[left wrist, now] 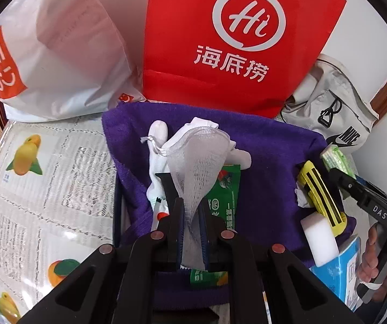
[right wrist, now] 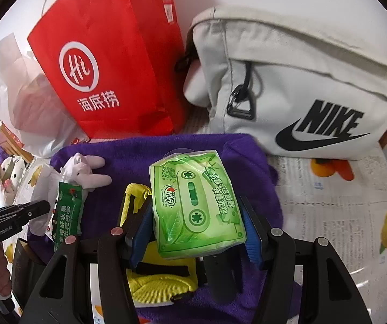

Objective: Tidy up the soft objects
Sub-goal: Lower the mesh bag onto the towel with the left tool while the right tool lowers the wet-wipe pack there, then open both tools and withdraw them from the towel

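My left gripper [left wrist: 192,210] is shut on a white mesh pouch [left wrist: 197,159], which stands up from the jaws over a purple towel [left wrist: 269,162]. White socks [left wrist: 161,140] and a green snack packet [left wrist: 224,189] lie on the towel under it. My right gripper [right wrist: 197,224] is shut on a green tissue pack [right wrist: 196,205], held above the purple towel [right wrist: 250,167]. A yellow strap item [right wrist: 155,278] lies beneath it. In the left wrist view the right gripper [left wrist: 336,162] comes in from the right with the tissue pack [left wrist: 337,159].
A red paper bag [left wrist: 233,40], a white plastic bag [left wrist: 58,54] and a grey Nike bag [right wrist: 301,89] stand behind the towel. A white sponge [left wrist: 320,240], a blue tissue pack [left wrist: 341,275] and a yellow strap item [left wrist: 322,199] lie at the towel's right. Fruit-print tablecloth [left wrist: 45,189] covers the table.
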